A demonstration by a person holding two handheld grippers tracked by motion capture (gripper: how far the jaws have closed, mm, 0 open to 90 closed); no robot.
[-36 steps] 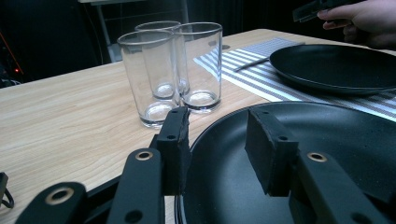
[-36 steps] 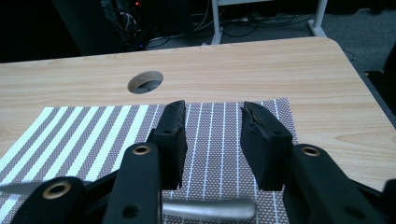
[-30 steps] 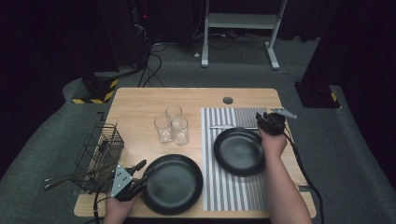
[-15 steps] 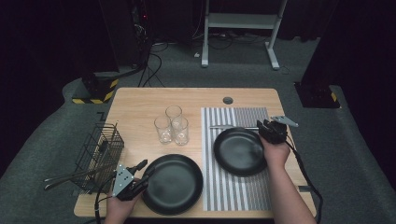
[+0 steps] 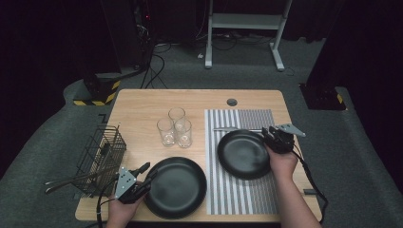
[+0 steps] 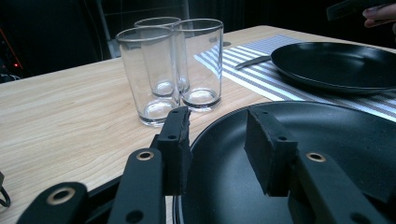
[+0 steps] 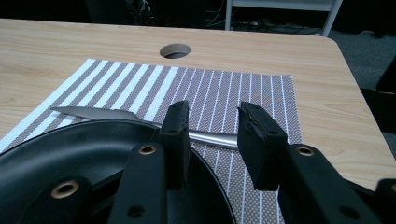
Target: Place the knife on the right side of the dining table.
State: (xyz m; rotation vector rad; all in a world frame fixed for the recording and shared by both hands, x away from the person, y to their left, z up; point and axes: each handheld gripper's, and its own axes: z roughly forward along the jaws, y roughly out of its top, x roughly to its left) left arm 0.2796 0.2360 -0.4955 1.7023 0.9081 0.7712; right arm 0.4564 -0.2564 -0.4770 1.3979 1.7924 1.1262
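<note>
Tabletop (image 5: pixel 142 102) evenly lit from above; surroundings near black; soft shadows; high view slightly soft.

A wooden desk (image 5: pixel 142 102) is standing on grey carpet (image 5: pixel 57 137) in a dark room, cables (image 5: pixel 159 57) trailing beyond toward a white frame (image 5: pixel 244 21).

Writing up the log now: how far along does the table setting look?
Done: one plate sits on the striped mat, a knife behind it. In hand: both grippers, left and right, hang open, holding nothing. Left: the second plate on bare wood, three glasses clustered, cutlery in the wire basket.
</note>
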